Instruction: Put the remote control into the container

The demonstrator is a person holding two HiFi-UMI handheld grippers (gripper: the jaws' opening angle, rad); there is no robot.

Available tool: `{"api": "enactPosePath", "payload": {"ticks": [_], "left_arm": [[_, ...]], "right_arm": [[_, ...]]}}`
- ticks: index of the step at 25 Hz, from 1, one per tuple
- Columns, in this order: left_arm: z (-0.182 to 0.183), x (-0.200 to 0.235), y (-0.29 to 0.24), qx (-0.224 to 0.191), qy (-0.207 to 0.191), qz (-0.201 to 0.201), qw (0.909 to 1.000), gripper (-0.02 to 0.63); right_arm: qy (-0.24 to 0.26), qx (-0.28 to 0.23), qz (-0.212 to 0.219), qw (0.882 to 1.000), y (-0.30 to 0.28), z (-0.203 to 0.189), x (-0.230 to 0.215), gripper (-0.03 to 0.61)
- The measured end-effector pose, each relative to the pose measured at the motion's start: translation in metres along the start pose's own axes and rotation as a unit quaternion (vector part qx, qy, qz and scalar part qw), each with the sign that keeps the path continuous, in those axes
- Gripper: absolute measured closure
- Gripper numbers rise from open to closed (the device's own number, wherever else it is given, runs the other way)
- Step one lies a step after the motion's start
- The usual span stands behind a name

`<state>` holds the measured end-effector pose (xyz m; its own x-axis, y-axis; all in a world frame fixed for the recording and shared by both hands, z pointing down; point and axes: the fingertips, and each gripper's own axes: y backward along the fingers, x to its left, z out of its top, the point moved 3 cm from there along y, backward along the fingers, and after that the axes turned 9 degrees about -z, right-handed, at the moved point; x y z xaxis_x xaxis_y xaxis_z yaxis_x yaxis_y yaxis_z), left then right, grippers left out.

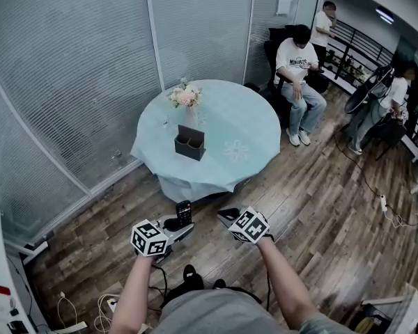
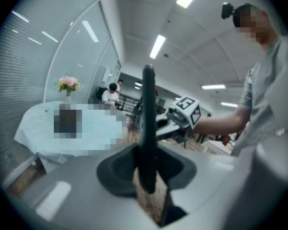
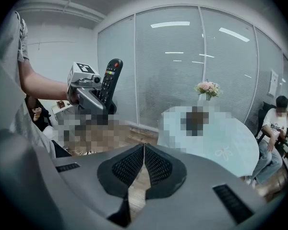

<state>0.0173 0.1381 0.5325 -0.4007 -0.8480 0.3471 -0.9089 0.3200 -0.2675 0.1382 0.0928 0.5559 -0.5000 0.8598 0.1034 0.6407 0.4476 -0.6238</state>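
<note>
**L claw** (image 1: 183,226): closed on the remote (image 1: 184,213), gripping its lower end. In the left gripper view the remote (image 2: 148,128) shows edge-on, clamped btwn both pads and standing up well past the jaw tips. In the right gripper view the remote (image 3: 109,83) stands upright in the L claw, button face visible, red button at the top end. Marker cube (image 1: 148,237) sits behind the jaws, twd the person.

**R claw** (image 1: 224,216): jaws together, pads touching along their length, nothing btwn them. Pos.: just beside the L claw, on its right, at about the same level, both over the wood floor (image 1: 320,207).

**Container** (image 1: 189,145): dark open-top box, appears split into two compartments. It stands on the round tabletop (image 1: 251,120), which has a light blue cloth. Pos.: ahead of both claws and well apart from them, more in line w/ the L claw than the R.

**Remote vs container**: remote is not in the container and has no contact w/ it. It is held in the air short of the tabletop edge.

**Other items:**
- Flowers (image 1: 185,96) in a vase, beyond the container, farther from the claws.
- Seated person (image 1: 299,65) past the tabletop, ahead and to the right of the R claw.
- Glass wall w/ blinds (image 1: 70,68) ahead and to the left of the L claw.
</note>
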Motion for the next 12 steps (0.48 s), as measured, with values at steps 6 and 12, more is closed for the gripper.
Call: {"api": "enactPosePath", "payload": {"ticks": [6, 12], "left_arm": [[0.0, 0.022, 0.012, 0.011, 0.0, -0.015, 0.9998, 0.523], [0.001, 0.051, 0.028, 0.014, -0.002, -0.027, 0.9995, 0.523]], "right_arm": [[-0.002, 0.012, -0.006, 1.0, -0.02, 0.01, -0.001, 0.56], [-0.012, 0.024, -0.011, 1.0, -0.047, 0.017, 0.001, 0.56]]}}
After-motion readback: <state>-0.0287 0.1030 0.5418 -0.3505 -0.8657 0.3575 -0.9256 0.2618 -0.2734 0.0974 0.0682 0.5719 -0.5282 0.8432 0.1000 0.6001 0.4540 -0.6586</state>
